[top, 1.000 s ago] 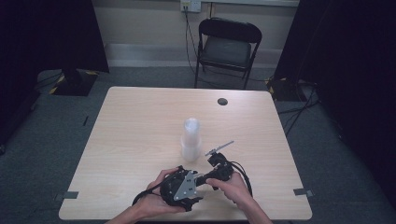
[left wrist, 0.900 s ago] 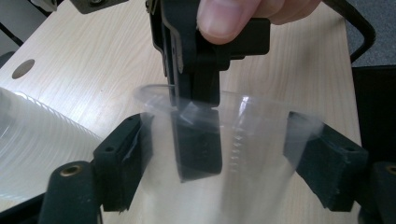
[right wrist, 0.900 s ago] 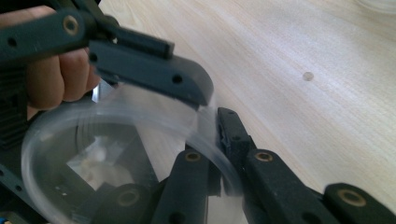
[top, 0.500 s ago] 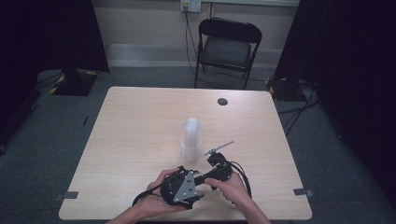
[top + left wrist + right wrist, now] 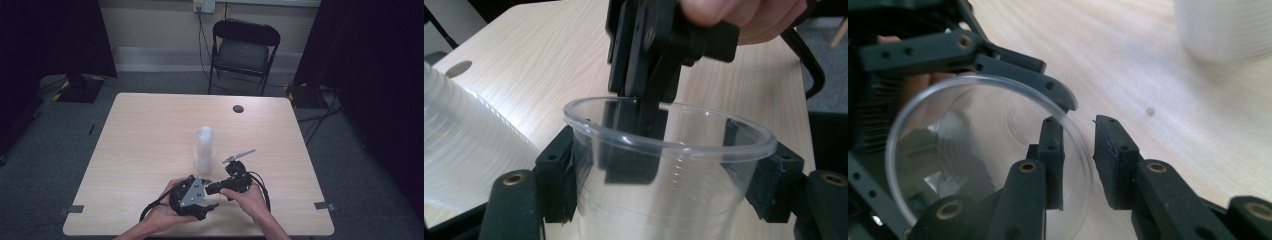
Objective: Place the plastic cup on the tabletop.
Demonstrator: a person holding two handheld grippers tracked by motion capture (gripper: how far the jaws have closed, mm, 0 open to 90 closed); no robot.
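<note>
A clear plastic cup (image 5: 664, 210) sits between the pads of my left gripper (image 5: 664, 182), whose jaws have just been closing and now press on its sides. The jaws of my right gripper (image 5: 1080, 160) have just been opening. They straddle the cup's rim (image 5: 973, 82), one finger (image 5: 1050, 160) inside and the other outside, with a gap to the wall. In the high view, both hands hold the left gripper (image 5: 209, 200) and right gripper (image 5: 212, 189) together near the table's front edge. A stack of translucent cups (image 5: 204, 150) stands upright just beyond them.
A small dark round spot (image 5: 238, 108) lies at the far right of the wooden table (image 5: 140, 130). A black folding chair (image 5: 245, 50) stands behind the table. Cables trail from both grippers toward the front edge.
</note>
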